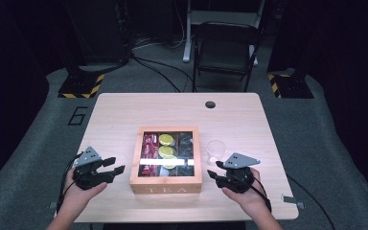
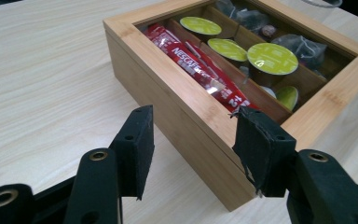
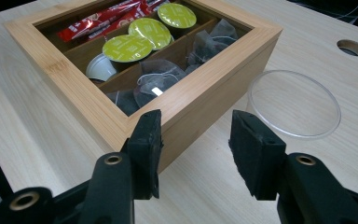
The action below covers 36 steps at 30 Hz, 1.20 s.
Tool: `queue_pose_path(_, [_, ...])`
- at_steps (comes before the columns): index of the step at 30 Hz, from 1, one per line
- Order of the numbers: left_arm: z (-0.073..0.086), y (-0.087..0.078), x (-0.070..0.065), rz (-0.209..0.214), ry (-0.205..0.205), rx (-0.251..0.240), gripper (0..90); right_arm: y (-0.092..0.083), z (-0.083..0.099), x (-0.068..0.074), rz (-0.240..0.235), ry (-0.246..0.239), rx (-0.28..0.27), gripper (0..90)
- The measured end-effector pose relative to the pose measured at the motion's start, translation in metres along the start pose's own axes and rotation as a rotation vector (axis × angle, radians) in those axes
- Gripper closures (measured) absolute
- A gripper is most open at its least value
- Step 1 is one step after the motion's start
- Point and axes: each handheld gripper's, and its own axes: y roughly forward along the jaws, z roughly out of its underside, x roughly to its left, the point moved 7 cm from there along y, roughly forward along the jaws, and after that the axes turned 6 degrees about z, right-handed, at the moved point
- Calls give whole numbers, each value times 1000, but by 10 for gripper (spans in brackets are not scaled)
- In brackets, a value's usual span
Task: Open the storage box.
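Wooden tea box between both claws.

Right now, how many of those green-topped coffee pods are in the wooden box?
4, all in the middle compartment of the wooden box, in a row: one at the far end, the next, a large-looking one, and one half hidden nearest the front. More may lie underneath.
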Motion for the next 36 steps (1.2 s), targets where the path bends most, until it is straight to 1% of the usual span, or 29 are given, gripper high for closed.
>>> queue_pose_path(1, [0,0,-1,0,4,2,477,0,0,1,-14,-8,-1,556])
queue_pose_path(2, [1,0,-3,13,4,7,477,0,0,1,-14,-8,-1,556])
queue_pose_path(3, [1,1,-4,16,-1,6,489,-1,1,5,-25,-2,-1,578])
queue_pose_path(4, [3,1,-6,36,-10,14,496,-1,2,6,-34,-15,3,587])
queue_pose_path(7, [6,4,-8,38,-3,2,511,0,4,9,-47,-10,12,607])
queue_pose_path(8, [8,4,-9,49,-10,6,519,1,5,10,-56,-11,10,622])
queue_pose_path(9, [9,5,-10,49,-13,-2,525,1,6,11,-67,-8,14,631])
queue_pose_path(10, [13,7,-10,59,-25,-11,528,1,8,12,-87,-4,20,634])
queue_pose_path(11, [14,8,-11,64,-31,-15,544,2,11,15,-87,-1,19,638])
queue_pose_path(13, [16,9,-11,67,-38,-24,550,3,14,16,-86,-15,16,651])
queue_pose_path(14, [17,9,-11,71,-40,-21,550,4,16,17,-87,-8,19,655])
queue_pose_path(15, [18,9,-11,74,-41,-22,551,4,17,17,-91,-19,15,661])
queue_pose_path(16, [19,8,-11,79,-43,-23,553,5,18,19,-91,-9,12,665])
queue_pose_path(17, [19,8,-11,75,-35,-31,554,5,20,19,-98,-15,15,671])
queue_pose_path(18, [20,7,-12,87,-36,-25,553,6,21,21,-97,0,17,674])
queue_pose_path(19, [21,6,-12,86,-24,-31,553,6,23,21,-99,-13,17,683])
queue_pose_path(21, [22,4,-12,88,-28,-36,559,8,26,23,-101,-8,25,699])
queue_pose_path(22, [23,3,-11,88,-25,-36,559,8,27,23,-100,-22,27,707])
queue_pose_path(25, [26,3,-10,101,-38,-35,559,9,29,26,-109,-31,41,720])
queue_pose_path(27, [28,4,-8,94,-36,-41,558,9,31,28,-120,-34,45,736])
queue_pose_path(29, [29,5,-8,94,-36,-36,555,10,32,29,-119,-40,51,761])
queue_pose_path(30, [29,5,-8,94,-30,-31,555,10,33,30,-118,-44,59,774])
queue_pose_path(32, [31,7,-8,94,-37,-27,555,11,35,31,-122,-51,67,803])
queue_pose_path(33, [31,8,-8,90,-40,-33,555,12,35,31,-125,-60,67,815])
queue_pose_path(34, [32,8,-8,96,-36,-19,555,12,36,33,-136,-63,76,826])
queue_pose_path(36, [33,10,-7,84,-35,-23,555,13,37,34,-141,-74,87,850])
